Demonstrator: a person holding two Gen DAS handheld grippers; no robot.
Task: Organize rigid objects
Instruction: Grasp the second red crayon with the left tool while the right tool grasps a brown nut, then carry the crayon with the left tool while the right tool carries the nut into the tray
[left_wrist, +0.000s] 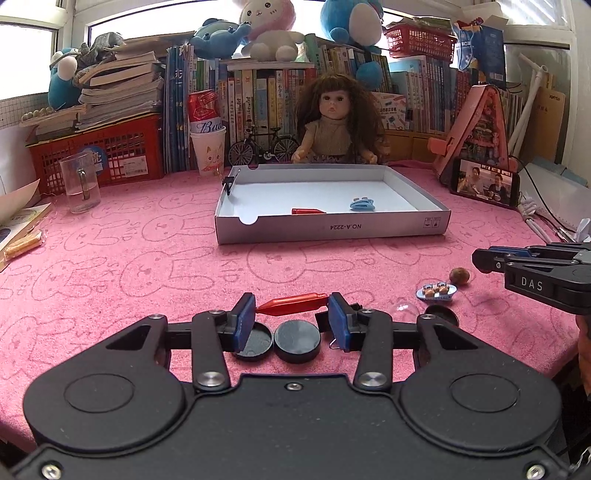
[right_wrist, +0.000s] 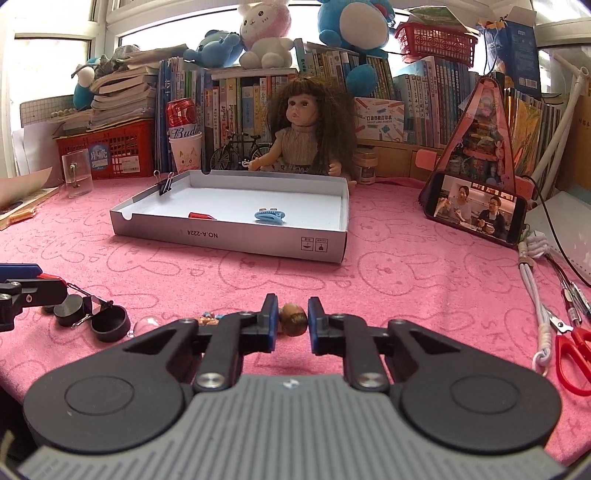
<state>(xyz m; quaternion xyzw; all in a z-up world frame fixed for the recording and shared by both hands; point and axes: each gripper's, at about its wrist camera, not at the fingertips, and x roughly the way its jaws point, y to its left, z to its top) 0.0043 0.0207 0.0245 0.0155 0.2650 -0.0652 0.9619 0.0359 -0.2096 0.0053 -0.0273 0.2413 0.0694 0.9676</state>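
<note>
The right claw (right_wrist: 291, 321) is clamped on a small brown nut (right_wrist: 293, 319), its blue pads pressing both sides while the nut sits low over the pink counter (right_wrist: 424, 295). The left claw (left_wrist: 291, 315) grips a red pen-like piece (left_wrist: 291, 304) crosswise between its pads, just above two black round caps (left_wrist: 297, 339) and a small wire clip.

Every place here is told from the shallow white box (left_wrist: 332, 227) in the middle of the counter. Both claws are on its near side, the right one toward its right corner, the left one toward its left half. Inside the box lie another red piece (left_wrist: 308, 211) and a blue hair clip (left_wrist: 362, 204); a black binder clip (right_wrist: 166, 184) bites its left wall. Near the right claw, on the box's near side, sit a tiny figurine dish (left_wrist: 436, 291) and a clear dome.

The nut is round and hard, so I judge it could squirt out of the flat pads if tilted or jolted, then roll off toward the counter's near edge. The red piece is held near its ends and may pivot and slip. Either load carried too low could catch the box's near wall and shove the light box into the doll (left_wrist: 334, 122) behind it.

Open cloth lies between the claws and the box, and the box floor has plenty of bare room. To the box's right, the phone (right_wrist: 476, 210), cords and scissors (right_wrist: 569, 354) crowd the path.
</note>
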